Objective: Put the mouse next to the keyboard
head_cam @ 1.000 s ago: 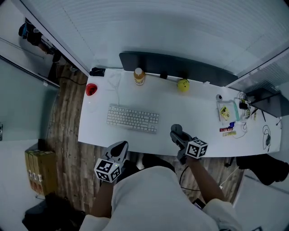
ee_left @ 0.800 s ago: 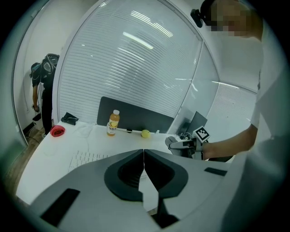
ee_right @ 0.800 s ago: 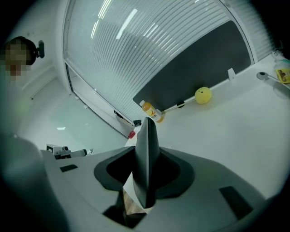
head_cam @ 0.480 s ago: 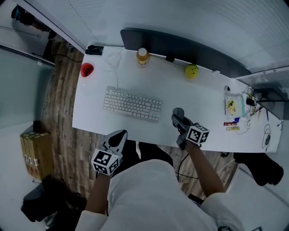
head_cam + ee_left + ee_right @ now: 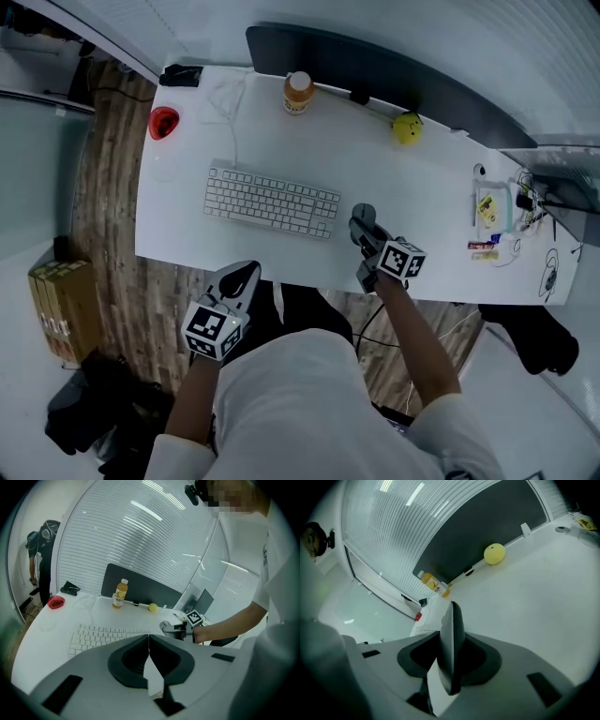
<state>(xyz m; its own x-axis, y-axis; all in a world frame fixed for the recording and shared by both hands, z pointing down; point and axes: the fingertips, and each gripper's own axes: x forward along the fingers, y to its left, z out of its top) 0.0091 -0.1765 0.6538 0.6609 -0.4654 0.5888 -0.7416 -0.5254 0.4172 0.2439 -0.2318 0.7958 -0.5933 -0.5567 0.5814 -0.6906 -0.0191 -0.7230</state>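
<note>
The white keyboard (image 5: 272,202) lies flat in the middle of the white desk (image 5: 422,187). My right gripper (image 5: 364,228) is shut on the dark grey mouse (image 5: 362,216), just off the keyboard's right end. In the right gripper view the mouse (image 5: 453,620) stands on edge between the jaws. I cannot tell whether it touches the desk. My left gripper (image 5: 246,275) hangs in front of the desk's near edge, shut on nothing. The left gripper view shows the keyboard (image 5: 105,637) and the mouse (image 5: 167,626) beyond the closed jaws.
An orange bottle (image 5: 298,92) and a yellow ball (image 5: 407,128) stand by a dark panel (image 5: 375,61) at the back. At the back left lies a red object (image 5: 164,122). Small clutter (image 5: 492,211) sits at the right. Cardboard boxes (image 5: 58,309) are on the floor.
My right gripper has come down with the mouse towards the desk beside the keyboard's right end. The left gripper has sunk a little below the desk edge.
</note>
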